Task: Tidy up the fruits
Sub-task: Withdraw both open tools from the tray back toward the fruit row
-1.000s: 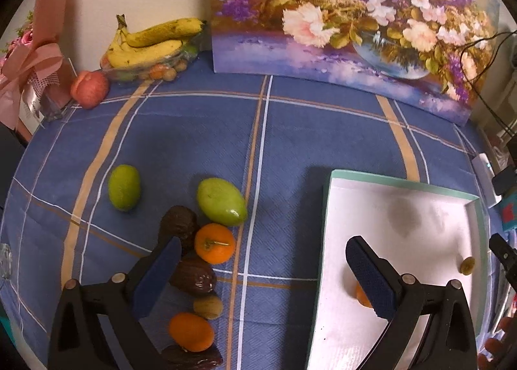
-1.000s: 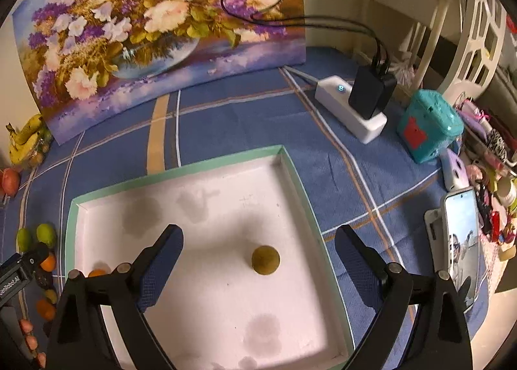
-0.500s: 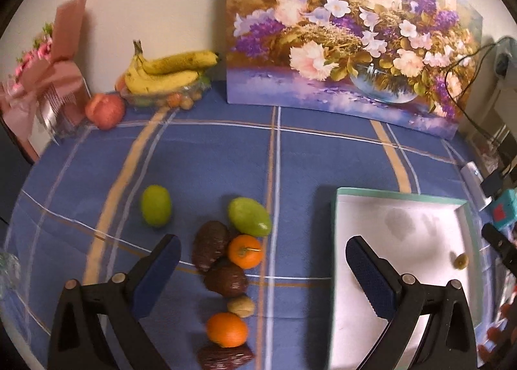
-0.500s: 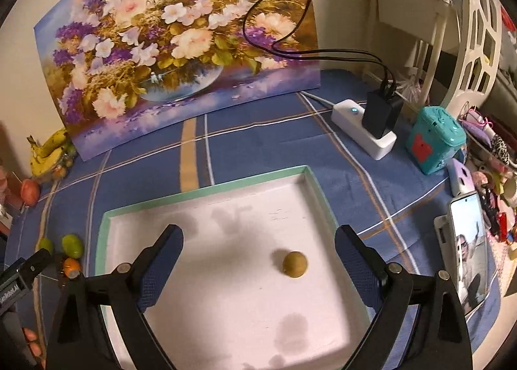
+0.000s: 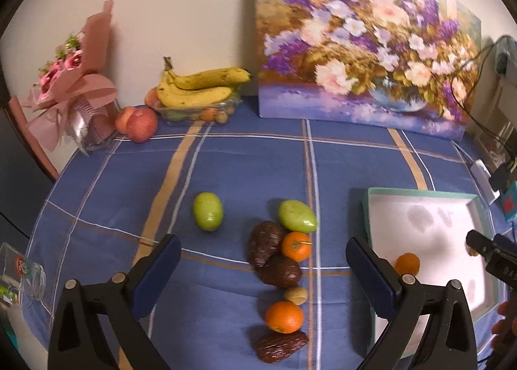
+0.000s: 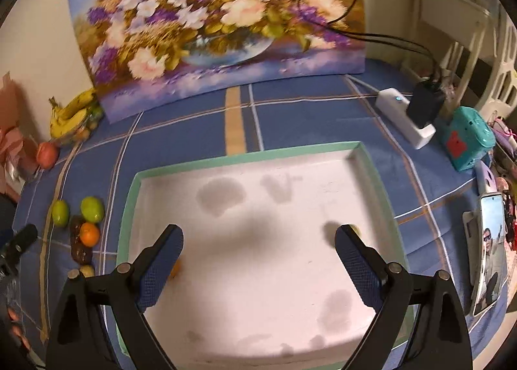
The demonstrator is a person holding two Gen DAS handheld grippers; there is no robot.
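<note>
A cluster of fruit lies on the blue checked cloth: two green fruits (image 5: 208, 215) (image 5: 296, 216), two oranges (image 5: 295, 246) (image 5: 284, 317), dark brown fruits (image 5: 265, 243), a small nut (image 5: 295, 295) and a date (image 5: 279, 346). My left gripper (image 5: 258, 268) is open and empty, held above the cluster. A white tray with a green rim (image 6: 127, 205) holds an orange (image 5: 407, 264) and a small yellow-green fruit (image 6: 353, 227), mostly hidden by a finger. My right gripper (image 6: 257, 261) is open and empty above the tray (image 5: 366, 208).
A flower painting (image 5: 355, 56) leans on the wall. Bananas (image 5: 200, 87) on a container, apples (image 5: 140, 124) and a pink bouquet (image 5: 71, 95) stand at the back left. A power strip (image 6: 404, 117), a teal box (image 6: 465, 140) and a phone (image 6: 489, 247) lie right of the tray.
Both grippers have pulled back and up, so the fruit cluster and tray look smaller and farther. Both stay open and empty. No fruit has moved.
</note>
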